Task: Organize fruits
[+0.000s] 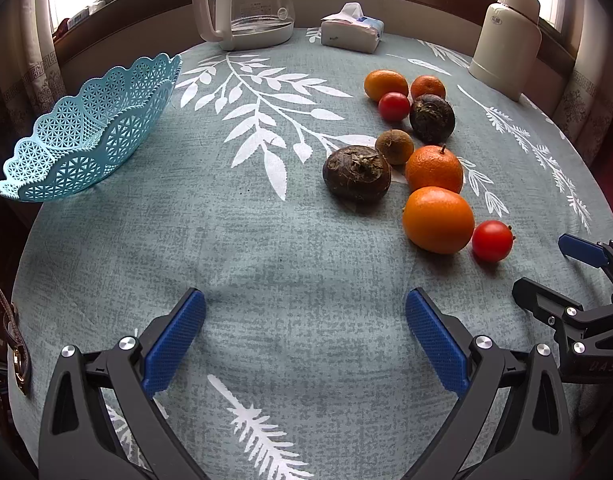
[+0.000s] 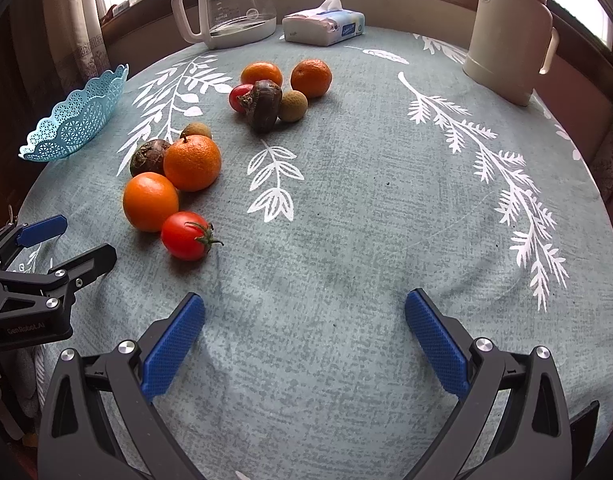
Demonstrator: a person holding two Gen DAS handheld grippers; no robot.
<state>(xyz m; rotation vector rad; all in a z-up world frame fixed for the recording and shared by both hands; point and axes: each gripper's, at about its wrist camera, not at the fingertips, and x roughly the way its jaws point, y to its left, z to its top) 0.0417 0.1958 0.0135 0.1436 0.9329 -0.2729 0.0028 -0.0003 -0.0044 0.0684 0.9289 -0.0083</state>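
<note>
Fruits found loose on grey-green leaf-print tablecloth (image 1: 290, 240), none in basket. Left gripper (image 1: 305, 332) held low over bare cloth, blue pads (image 1: 174, 344) spread wide, nothing between them. Right gripper (image 2: 304, 332) likewise spread wide and empty, positioned just to right of left gripper. Nearest, ahead and to left of right gripper: red tomato (image 2: 185, 235), touching large orange (image 2: 150, 201). Beyond, second orange with stem (image 2: 192, 163), dark brown round root-like item (image 2: 148, 157) beside it, small tan fruit (image 2: 197, 130) behind. Farther ahead, second cluster: dark brown item (image 2: 263, 106), small tomato (image 2: 238, 98), tan fruit (image 2: 293, 106), two oranges (image 2: 262, 73). Light blue lattice basket (image 1: 86, 132) noted far ahead-left of left gripper, empty, well apart from fruits. At far edge: glass carafe (image 1: 246, 4), tissue pack (image 1: 351, 29), cream thermos jug (image 2: 508, 32).
</note>
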